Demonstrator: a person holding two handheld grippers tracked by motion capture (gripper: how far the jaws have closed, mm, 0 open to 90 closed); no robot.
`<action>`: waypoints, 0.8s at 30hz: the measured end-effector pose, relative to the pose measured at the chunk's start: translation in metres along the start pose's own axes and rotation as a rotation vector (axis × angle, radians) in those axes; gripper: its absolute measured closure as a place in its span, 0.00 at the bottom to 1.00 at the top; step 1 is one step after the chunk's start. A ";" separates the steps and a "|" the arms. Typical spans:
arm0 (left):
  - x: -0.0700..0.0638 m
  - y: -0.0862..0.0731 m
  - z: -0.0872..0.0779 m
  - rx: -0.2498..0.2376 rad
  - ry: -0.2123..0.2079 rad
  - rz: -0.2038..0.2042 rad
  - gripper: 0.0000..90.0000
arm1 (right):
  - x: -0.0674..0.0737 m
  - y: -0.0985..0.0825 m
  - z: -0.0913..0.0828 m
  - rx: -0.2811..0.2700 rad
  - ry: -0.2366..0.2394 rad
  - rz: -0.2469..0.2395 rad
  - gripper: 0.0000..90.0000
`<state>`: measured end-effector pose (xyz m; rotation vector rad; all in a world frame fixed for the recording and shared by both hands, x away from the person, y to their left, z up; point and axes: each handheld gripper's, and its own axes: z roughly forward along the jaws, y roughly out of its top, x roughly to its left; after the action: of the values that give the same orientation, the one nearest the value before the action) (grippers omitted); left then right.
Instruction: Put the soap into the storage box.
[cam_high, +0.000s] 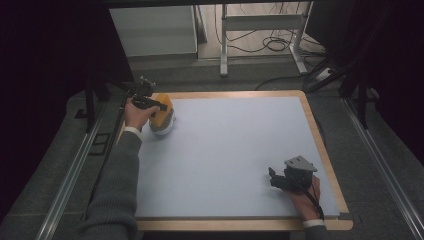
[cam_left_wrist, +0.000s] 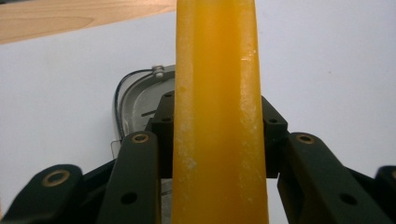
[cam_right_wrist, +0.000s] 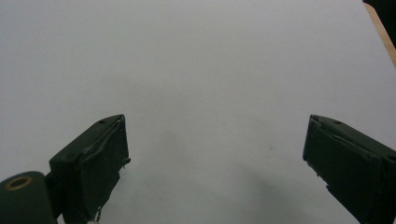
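An orange-yellow flat slab (cam_high: 164, 114) stands on edge at the far left of the pale blue mat (cam_high: 225, 150). My left gripper (cam_high: 159, 106) is shut on it from the left. In the left gripper view the slab (cam_left_wrist: 217, 70) rises straight up between the black jaws, and the left gripper (cam_left_wrist: 217, 123) presses on both its faces. A rounded silvery metal object (cam_high: 162, 128) lies just under and behind the slab, with a thin dark wire along its rim (cam_left_wrist: 133, 100). My right gripper (cam_high: 273, 178) rests at the near right of the mat, open (cam_right_wrist: 215, 154), with nothing between its jaws.
The mat lies on a wooden board (cam_high: 320, 145) whose rim shows on the right and front sides. Grey floor with metal rails (cam_high: 75, 165) flanks the table. Beyond the far edge stand a white cabinet (cam_high: 152, 30) and a desk frame with cables (cam_high: 265, 35).
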<state>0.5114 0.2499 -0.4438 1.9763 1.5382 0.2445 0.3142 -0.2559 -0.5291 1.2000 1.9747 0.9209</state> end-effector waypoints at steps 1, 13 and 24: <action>0.002 -0.001 0.001 0.005 -0.001 -0.002 0.68 | 0.000 0.000 0.000 0.000 0.000 0.000 0.08; 0.008 -0.004 0.011 0.024 0.012 -0.031 0.68 | 0.000 0.000 0.000 0.001 -0.002 -0.004 0.08; 0.010 -0.009 0.021 0.052 0.009 -0.027 0.51 | 0.001 0.000 0.000 0.002 -0.004 -0.006 0.08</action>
<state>0.5175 0.2531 -0.4674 1.9954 1.5906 0.2052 0.3137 -0.2553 -0.5291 1.1950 1.9752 0.9128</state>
